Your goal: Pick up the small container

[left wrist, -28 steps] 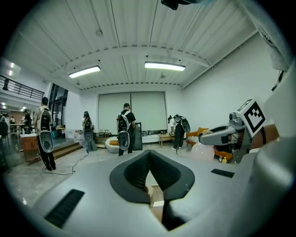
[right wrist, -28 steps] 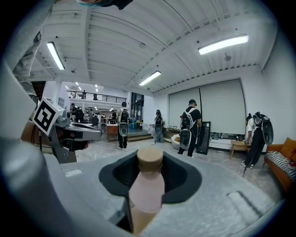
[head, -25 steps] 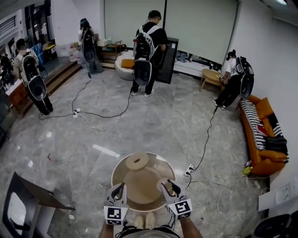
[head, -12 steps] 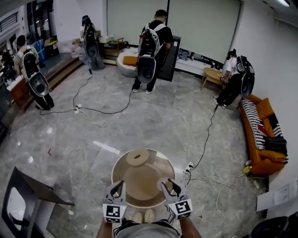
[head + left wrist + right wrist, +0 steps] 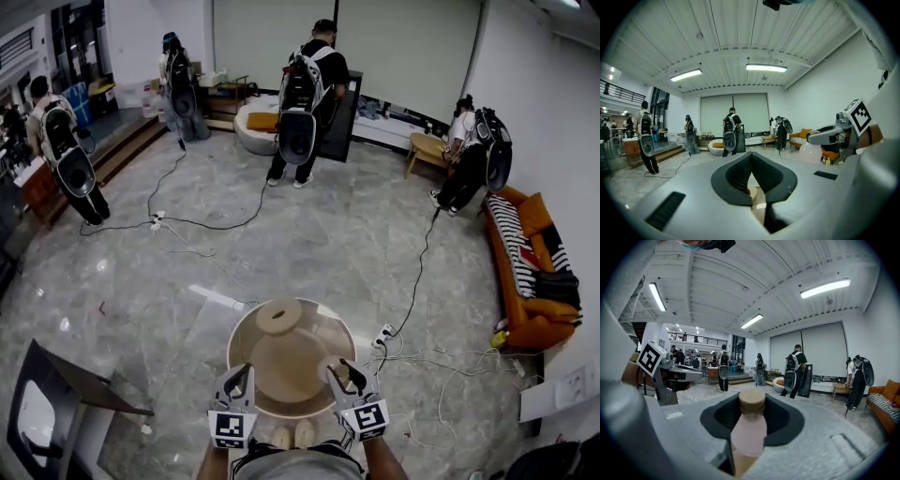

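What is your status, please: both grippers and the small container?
Left gripper shut, empty. Right gripper shut on small container, upright, over round table near edge. Only a flat disc on the far side, apart.

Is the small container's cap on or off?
On. The right gripper view shows a tan cap seated atop the pink small container, which stands upright between the jaws.

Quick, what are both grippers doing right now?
Left gripper: jaws closed, nothing held.
Right gripper: jaws closed on the small container.
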`<state>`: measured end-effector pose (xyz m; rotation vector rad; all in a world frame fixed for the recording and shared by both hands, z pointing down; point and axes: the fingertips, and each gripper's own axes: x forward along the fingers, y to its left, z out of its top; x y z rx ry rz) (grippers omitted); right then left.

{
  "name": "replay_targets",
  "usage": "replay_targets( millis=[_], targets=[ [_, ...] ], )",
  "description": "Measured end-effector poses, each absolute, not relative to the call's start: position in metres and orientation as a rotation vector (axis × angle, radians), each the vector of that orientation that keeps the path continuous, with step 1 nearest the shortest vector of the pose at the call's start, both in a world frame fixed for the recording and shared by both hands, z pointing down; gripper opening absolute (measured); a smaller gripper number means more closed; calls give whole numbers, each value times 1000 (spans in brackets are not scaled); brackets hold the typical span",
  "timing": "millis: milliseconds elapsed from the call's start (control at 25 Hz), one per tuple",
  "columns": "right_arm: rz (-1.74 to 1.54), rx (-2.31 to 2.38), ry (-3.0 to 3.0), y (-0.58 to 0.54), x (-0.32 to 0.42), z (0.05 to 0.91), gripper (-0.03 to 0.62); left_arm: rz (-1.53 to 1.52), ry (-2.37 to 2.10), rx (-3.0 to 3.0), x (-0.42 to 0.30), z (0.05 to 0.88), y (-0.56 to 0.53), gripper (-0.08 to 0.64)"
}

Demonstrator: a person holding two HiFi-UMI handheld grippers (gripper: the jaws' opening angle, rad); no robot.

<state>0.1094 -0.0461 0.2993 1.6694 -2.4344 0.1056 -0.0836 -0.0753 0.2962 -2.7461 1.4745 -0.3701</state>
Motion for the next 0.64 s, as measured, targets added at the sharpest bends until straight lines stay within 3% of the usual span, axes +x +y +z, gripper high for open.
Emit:
replay_targets(
  millis=[640],
  targets=[
    [88, 1668, -2431, -44, 108, 303, 130, -366, 1459, -2766, -80, 306, -72, 17]
  ],
)
